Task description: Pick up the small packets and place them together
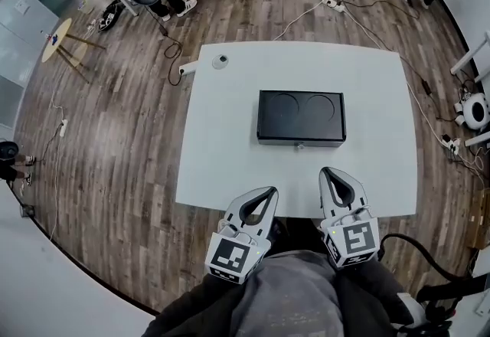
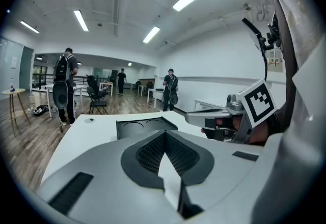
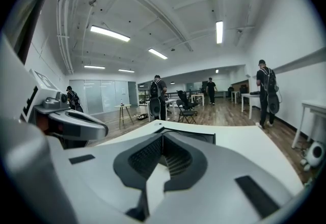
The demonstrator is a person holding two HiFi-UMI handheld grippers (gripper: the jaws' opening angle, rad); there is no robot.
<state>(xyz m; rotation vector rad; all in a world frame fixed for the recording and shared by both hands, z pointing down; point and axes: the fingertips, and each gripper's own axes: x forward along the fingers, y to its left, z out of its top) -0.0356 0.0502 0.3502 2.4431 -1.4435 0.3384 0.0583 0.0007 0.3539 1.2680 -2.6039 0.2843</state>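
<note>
1. We are looking down on a wood-floored room where a white table (image 1: pixel 230 136) is standing, with a black box (image 1: pixel 301 117) lying at its middle.
2. We are holding the left gripper (image 1: pixel 268 193) just off the table's near edge, on the near side of the box. Its fingers are pressing tip to tip and carrying nothing.
3. The right gripper (image 1: pixel 330 173) is hanging beside it, also nearer than the box, with its fingers likewise closed and empty.
4. We are not seeing any small packets: none are showing on the table around the box in any view. So, as we judge it, the step in hand is finding them.
5. To do that well, we are thinking of these moves:
   - searching first, perhaps inside or behind the box;
   - spreading the fingers before reaching;
   - coming down over a packet's middle and pinching lightly, since such things are likely thin and limp.
6. Counting, we are finding:
   - one table;
   - one black box with two round hollows in its top;
   - one small round thing (image 1: pixel 220 60) far beyond the box to its left;
   - one white object (image 1: pixel 188 67) just left of that;
   - two grippers;
   - no packets;
   - at least three people standing well beyond the box.
</note>
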